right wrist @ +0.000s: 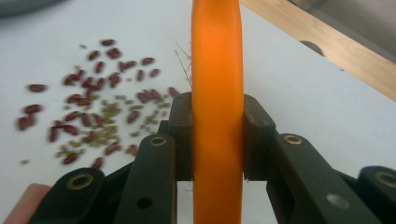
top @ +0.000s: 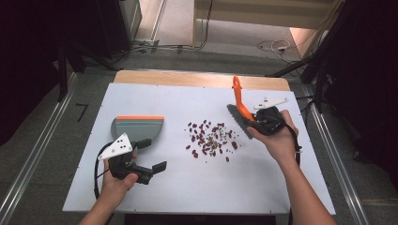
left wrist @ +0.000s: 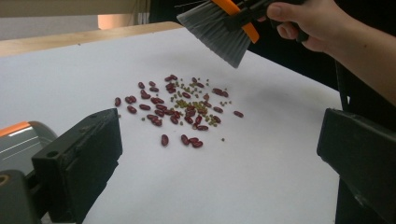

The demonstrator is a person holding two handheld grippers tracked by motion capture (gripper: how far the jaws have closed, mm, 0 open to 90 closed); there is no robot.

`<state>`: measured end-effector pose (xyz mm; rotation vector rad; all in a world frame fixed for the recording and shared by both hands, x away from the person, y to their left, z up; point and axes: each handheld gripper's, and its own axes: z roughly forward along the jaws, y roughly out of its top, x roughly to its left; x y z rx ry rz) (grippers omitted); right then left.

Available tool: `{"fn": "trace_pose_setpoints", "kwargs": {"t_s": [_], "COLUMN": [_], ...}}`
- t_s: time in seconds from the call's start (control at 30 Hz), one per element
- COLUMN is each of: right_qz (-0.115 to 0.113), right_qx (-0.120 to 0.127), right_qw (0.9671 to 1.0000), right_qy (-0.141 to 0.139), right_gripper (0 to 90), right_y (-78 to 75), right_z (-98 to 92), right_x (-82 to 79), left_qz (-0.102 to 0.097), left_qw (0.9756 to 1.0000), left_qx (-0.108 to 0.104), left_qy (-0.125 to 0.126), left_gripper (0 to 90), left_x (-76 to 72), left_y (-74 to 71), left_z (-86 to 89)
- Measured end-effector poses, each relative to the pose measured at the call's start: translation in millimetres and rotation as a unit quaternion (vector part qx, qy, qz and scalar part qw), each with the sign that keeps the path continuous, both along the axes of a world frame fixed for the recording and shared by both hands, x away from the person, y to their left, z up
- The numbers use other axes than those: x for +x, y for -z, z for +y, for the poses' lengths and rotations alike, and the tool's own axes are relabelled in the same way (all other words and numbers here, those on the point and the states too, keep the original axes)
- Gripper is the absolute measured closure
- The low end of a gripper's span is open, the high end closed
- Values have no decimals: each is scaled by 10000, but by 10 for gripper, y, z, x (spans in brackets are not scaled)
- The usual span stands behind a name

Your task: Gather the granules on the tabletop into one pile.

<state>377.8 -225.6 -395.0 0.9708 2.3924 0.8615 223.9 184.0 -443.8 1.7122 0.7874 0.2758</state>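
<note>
High view: right tool (top: 259,123) clamps orange-handled grey-bristled brush (top: 240,110); left tool (top: 149,155) gapes empty; scattered red and green beans (top: 211,139), nine o'clock of brush, remain unswept.

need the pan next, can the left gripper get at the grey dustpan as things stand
Probably yes. The left gripper is open and holds nothing, and the dustpan lies just beyond it on the table with nothing between them.

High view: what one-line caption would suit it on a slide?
Right gripper holds an orange brush beside scattered beans; open left gripper nears a grey dustpan.
</note>
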Motion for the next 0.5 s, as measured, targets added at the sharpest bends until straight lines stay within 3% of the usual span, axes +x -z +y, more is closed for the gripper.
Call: {"fn": "trace_pose_setpoints", "kwargs": {"t_s": [0.13,0.23,0.3,0.4,0.47,0.5], "right_qz": [-62,86,109,-29,-49,-21], "right_qx": [-651,-1030,-1412,-1968,-2186,-2222], "right_qw": [9978,9944,9896,9798,9751,9744], "right_qy": [116,219,241,349,362,350], "right_gripper": [690,690,690,689,689,690], "right_y": [40,109,182,315,396,442], "right_z": [110,231,320,459,532,573], "right_x": [150,237,307,371,398,401], "left_qz": [23,82,55,28,5,10], "left_qw": [9999,9999,9999,9999,9999,9998], "left_qx": [-92,-127,-103,-102,-158,-178], "left_qy": [-53,-66,-59,-35,-51,-66], "left_gripper": [8,8,7,4,3,3], "left_x": [-19,-31,-35,-39,-41,-40], "left_y": [37,66,91,102,97,98], "left_z": [32,54,66,83,109,117]}}
